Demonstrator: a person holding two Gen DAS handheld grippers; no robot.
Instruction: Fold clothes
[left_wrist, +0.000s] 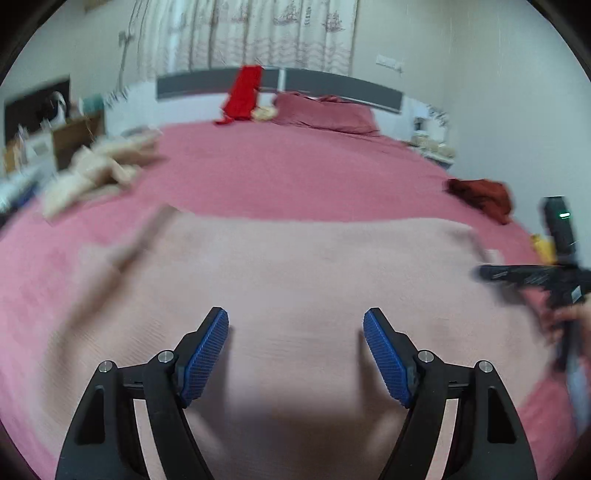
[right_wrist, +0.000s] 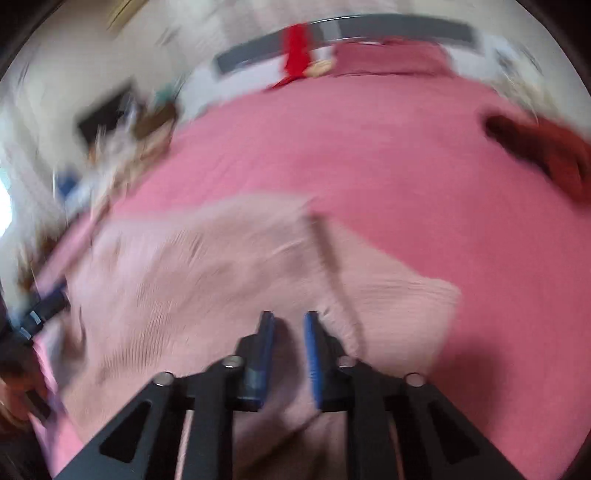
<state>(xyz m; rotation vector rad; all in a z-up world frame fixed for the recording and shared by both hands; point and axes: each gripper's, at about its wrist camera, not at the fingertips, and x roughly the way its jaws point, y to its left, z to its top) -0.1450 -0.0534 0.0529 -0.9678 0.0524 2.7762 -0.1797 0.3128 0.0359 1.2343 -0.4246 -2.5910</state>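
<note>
**Pale pink garment spread on a bed, with both tongs above it**

The left gripper (left_wrist: 295, 354) is shown with its blue pads spread wide and nothing between them; pale cloth lies beneath the gap. The right gripper (right_wrist: 289, 356) is shown with its pads drawn close; a narrow gap appears in the blurred frame, yet the jaws are taken as pressed together. Whether a fold of cloth is pinched cannot be told. The pale pink garment (left_wrist: 314, 266) is laid nearly flat on the pink bedspread (left_wrist: 277, 173), near the front edge of the bed, with a darker strip (right_wrist: 328, 251) running across its upper part. The fabric appears to be a thin ribbed knit, so it is judged light, soft and limp, likely to sag and stretch when lifted and unlikely to slip from ridged pads. A hold is best taken at corners or along an edge, both layers gathered, one point per tong. Beyond it lie a beige heap (left_wrist: 103, 166), a dark red garment (left_wrist: 484, 195) and a red cloth (left_wrist: 243, 94) by the headboard.
</note>
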